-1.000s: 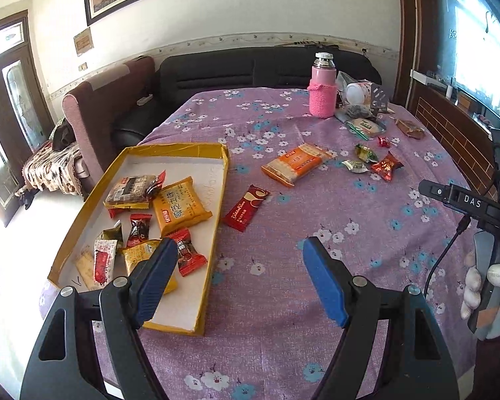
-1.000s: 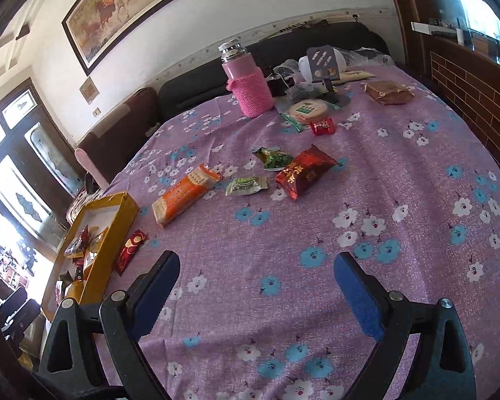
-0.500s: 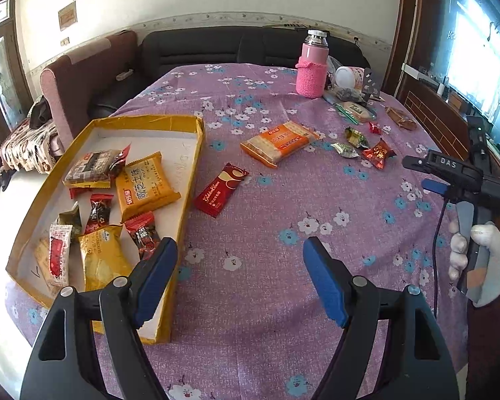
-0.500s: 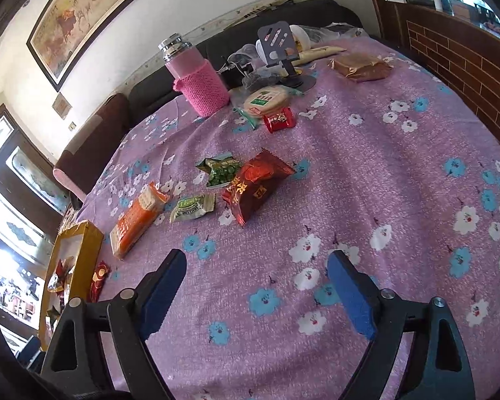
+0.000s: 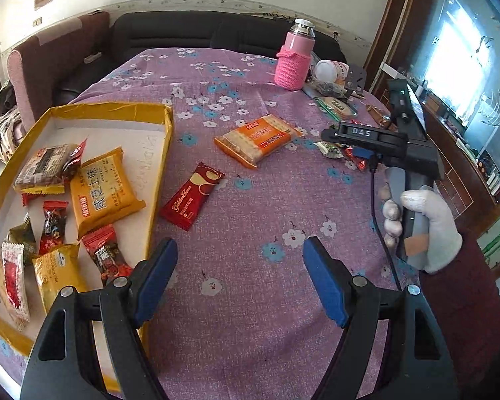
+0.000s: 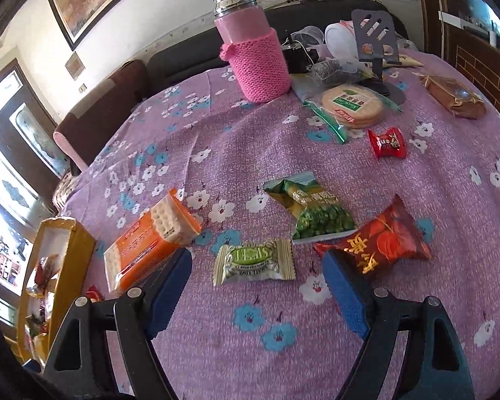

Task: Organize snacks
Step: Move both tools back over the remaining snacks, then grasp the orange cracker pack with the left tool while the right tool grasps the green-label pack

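Right gripper (image 6: 256,283) over a pale green candy (image 6: 255,262)
Its jaws, just narrowing, gape empty; the candy lies just ahead on the tabletop (image 6: 450,206).

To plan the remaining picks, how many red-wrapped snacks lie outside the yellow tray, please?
3: a long red bar beside the tray, a large red packet beside the green pea packet, a small red candy near the round crackers. Others may be hidden.
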### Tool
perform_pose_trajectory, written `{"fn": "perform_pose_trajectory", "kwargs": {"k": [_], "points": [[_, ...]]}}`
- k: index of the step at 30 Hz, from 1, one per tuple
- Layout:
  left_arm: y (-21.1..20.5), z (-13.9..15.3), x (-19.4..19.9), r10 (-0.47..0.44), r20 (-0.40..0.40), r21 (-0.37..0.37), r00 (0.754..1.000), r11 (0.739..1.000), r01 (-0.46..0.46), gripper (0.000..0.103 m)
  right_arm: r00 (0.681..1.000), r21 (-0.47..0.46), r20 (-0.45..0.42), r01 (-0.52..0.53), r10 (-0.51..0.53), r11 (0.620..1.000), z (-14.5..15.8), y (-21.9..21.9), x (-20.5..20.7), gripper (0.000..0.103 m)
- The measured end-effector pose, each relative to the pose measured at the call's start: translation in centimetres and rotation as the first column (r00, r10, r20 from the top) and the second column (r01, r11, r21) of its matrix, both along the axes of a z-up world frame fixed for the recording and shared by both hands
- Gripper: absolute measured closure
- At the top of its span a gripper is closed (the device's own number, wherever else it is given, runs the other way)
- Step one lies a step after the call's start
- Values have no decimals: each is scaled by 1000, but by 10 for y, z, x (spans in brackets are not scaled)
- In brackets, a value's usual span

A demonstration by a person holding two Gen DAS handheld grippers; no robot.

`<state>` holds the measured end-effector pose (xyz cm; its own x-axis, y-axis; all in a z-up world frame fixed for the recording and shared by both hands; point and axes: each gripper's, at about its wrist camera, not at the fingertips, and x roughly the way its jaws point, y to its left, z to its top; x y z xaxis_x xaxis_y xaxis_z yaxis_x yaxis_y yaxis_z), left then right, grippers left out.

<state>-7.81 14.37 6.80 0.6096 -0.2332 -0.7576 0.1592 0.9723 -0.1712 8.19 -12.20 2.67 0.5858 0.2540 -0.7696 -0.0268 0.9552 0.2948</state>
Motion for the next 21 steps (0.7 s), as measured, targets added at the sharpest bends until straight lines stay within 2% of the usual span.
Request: {"fn": "perform_pose_trajectory", "kwargs": {"k": [3,5,6,7,8,10,15,18,21], "points": [[-4,2,13,-41,18,9,999,999,41,26,1000,-6,-12,1,-1,1000,-9,2,9,27],[-8,2,25,-71,11,21,997,997,71,31,1000,6,-27,5,-4,1000,-16,0,13,39],[-10,1,32,-85,1,30,996,996,85,39,1000,4,-2,9,-9,1000,-16,-1,11,41],[-13,-1,39,-90,-11,43,996,995,91,41,1000,6,-1,8,-8,1000,-16,-3,11,50],[-15,-1,47,-94,-19,54,995,994,95,41,1000,9,8,13,-13,1000,-17,-6,11,57],[-21,-1,61,-117,-32,62,993,991,118,41,1000,44,18,18,-19,999,-19,-14,10,64],[-40,-6,107,-149,-58,109,987,982,154,41,999,107,35,6,-10,994,-20,-23,9,66],[-49,-17,142,-169,-99,96,981,979,179,40,1000,176,23,-6,2,984,-20,-29,11,66],[-60,-29,169,-179,-133,133,975,971,196,40,1000,230,19,-2,-3,973,-17,-36,8,66]]}}
